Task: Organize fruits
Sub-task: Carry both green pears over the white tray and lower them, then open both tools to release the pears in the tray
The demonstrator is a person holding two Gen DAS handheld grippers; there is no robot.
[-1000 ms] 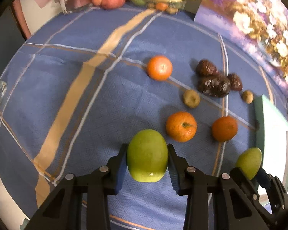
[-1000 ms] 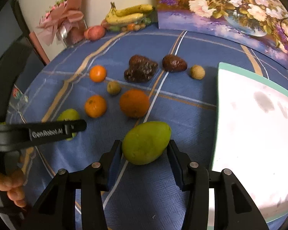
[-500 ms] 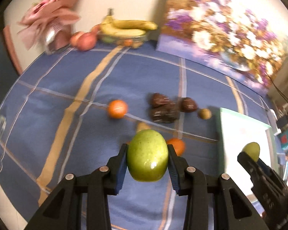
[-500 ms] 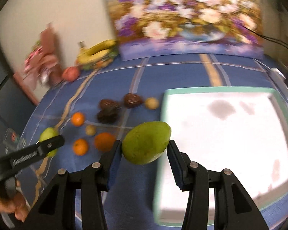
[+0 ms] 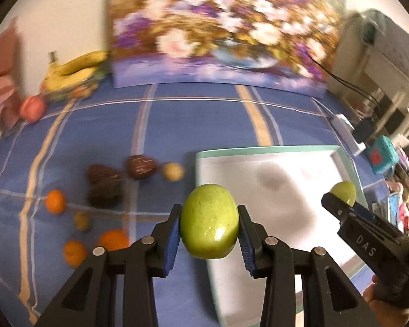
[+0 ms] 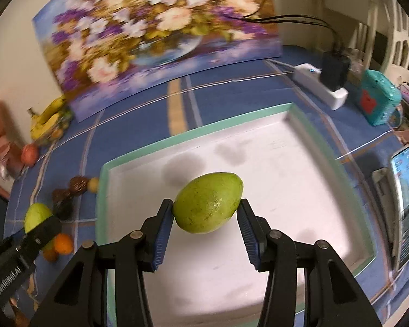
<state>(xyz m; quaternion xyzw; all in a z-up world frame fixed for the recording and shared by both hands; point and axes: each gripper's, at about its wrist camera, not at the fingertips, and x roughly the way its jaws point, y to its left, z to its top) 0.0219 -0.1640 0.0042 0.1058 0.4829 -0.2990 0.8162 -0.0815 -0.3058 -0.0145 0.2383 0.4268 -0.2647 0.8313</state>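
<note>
Left claw [image 5: 209,227] grips a green apple [image 5: 209,221] between its blue pads, held in the air above the near left edge of the tray [image 5: 275,153], which serves as the landmark. Right claw [image 6: 206,216] is clamped on a green mango [image 6: 208,202] that hangs over the middle of the tray's white floor, tilted with its pointed end up and to the right.

From the left wrist view, going left to right: a red fruit [image 5: 32,108] and bananas [image 5: 73,71] lie far to the left of the tray, at the back of the blue cloth [image 5: 101,141] by the wall. Nearer, well left of the tray, three oranges [image 5: 55,201] sit apart from each other, with a small brownish fruit [image 5: 81,220] between them. Right of those, three dark brown fruits [image 5: 105,182] cluster together, and a small tan fruit [image 5: 173,172] sits just beside the tray's left rim. The tray itself has a teal rim and shadows on its floor.

Behind the tray, a flower painting [image 5: 215,27] leans against the wall. Right of the tray, a white power strip [image 6: 317,86] with a black plug lies near its far corner, a teal box [image 6: 379,96] stands beyond that, and a phone [image 6: 405,204] with a lit screen rests just beside the tray's right rim.
</note>
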